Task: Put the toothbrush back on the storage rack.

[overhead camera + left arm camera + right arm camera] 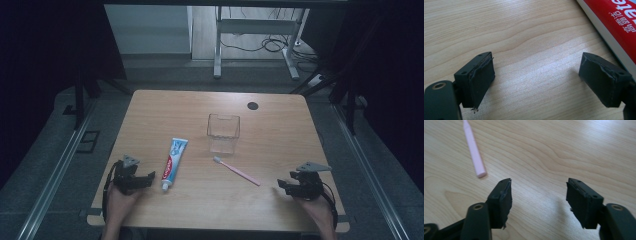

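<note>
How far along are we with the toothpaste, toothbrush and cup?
Nothing looks done: the toothpaste and pink toothbrush lie flat on the table, outside the clear cup. Nothing is in hand: the left gripper is open beside the tube, and the right gripper open near the brush handle. All handling remains.

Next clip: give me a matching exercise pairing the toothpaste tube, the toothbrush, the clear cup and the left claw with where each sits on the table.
Things:
1. toothpaste tube
2. toothbrush
3. clear cup
4. left claw

Places:
A. upright, near the table's middle
B. lying between the cup and the right claw
C. at the near left, beside the tube's cap end
D. lying left of the cup

Pairs: 1-D, 2-B, 3-A, 4-C
</note>
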